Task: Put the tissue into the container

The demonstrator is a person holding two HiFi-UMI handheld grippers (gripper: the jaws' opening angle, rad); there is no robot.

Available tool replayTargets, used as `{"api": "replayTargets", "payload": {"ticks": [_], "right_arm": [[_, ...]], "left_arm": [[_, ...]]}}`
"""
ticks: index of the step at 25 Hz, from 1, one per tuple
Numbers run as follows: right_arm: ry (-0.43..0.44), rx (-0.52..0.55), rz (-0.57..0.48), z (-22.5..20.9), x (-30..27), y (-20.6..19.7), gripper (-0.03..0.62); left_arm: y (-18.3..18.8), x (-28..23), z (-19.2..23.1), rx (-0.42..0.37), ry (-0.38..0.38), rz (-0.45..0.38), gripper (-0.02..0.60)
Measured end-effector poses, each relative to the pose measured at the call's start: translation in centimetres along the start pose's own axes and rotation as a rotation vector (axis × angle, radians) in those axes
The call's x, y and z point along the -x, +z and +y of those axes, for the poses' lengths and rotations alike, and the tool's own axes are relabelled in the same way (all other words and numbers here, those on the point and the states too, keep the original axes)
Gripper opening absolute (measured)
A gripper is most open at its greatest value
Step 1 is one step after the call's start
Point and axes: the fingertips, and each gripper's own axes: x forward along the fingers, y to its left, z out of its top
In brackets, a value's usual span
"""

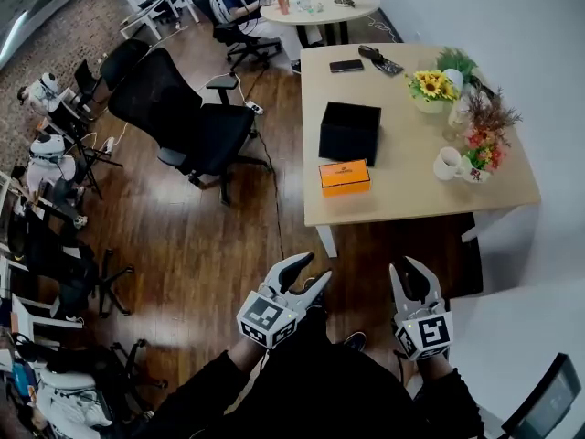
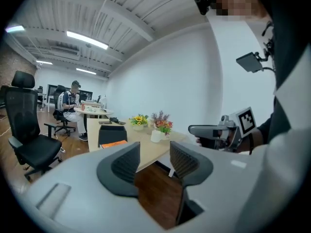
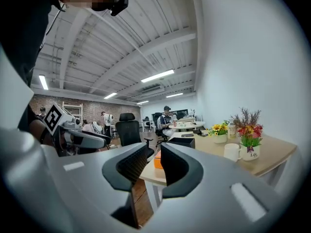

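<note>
We stand well back from the table (image 1: 402, 199), with floor between us and it; we judge the task not yet begun. On the table the black box (image 1: 349, 132), which we take for the container, sits just behind the orange box (image 1: 345, 176), close but apart. We see no loose tissue. We guess it is in the orange box, though no opening shows from here. The black box's top reads only dark, so we cannot tell what it holds. The mug (image 1: 448, 163) and flower pots (image 1: 430, 90) stand near. A wide reach could knock them, and a shallow pinch could tear or drop a thin tissue. The left gripper (image 1: 311, 271) and right gripper (image 1: 411, 273) hang low, jaws apart, nothing between them.
</note>
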Motion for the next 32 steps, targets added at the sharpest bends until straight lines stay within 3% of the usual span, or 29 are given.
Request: {"api": "replayTargets", "payload": {"ticks": [5,14,18,20,24,26,28,32], "right_arm": [[-0.03,-0.047,0.09,-3.6,-5.6,-2.7,0.088],[-0.043,-0.044,0.306,-8.0,-17.1,-5.9,0.206],[-0.053,-0.009,0.409,-9.9,-20.8,-8.0,0.218],[-0.046,-0.057,0.46,-10.8,-22.5,-9.2,0.218],[-0.001,-0.201,0.545,-12.3,-25.5,-10.9,0.218],[0.036,-0.246,0.598,-12.9,-26.7,-11.7,0.218],[0.089,-0.254,0.649,-13.3,-27.8,-12.4,0.221],[0.179,-0.151,0.727,-14.1,-28.6,-13.9,0.242]], "left_arm": [[-2.5,-4.1,5.0,0.008,-0.024,0.071,0.213],[-4.1,-12.5,16.9,0.075,-0.018,0.183,0.239],[-6.2,-15.1,20.2,0.096,-0.016,0.274,0.265],[-7.0,-16.2,21.4,0.178,-0.026,0.314,0.265],[-7.8,-18.5,22.7,0.422,-0.04,0.389,0.265],[-7.8,-19.7,23.1,0.481,-0.034,0.409,0.264],[-7.9,-20.4,23.4,0.448,-0.024,0.427,0.264],[-9.4,-20.7,23.1,0.269,-0.002,0.483,0.264]]}}
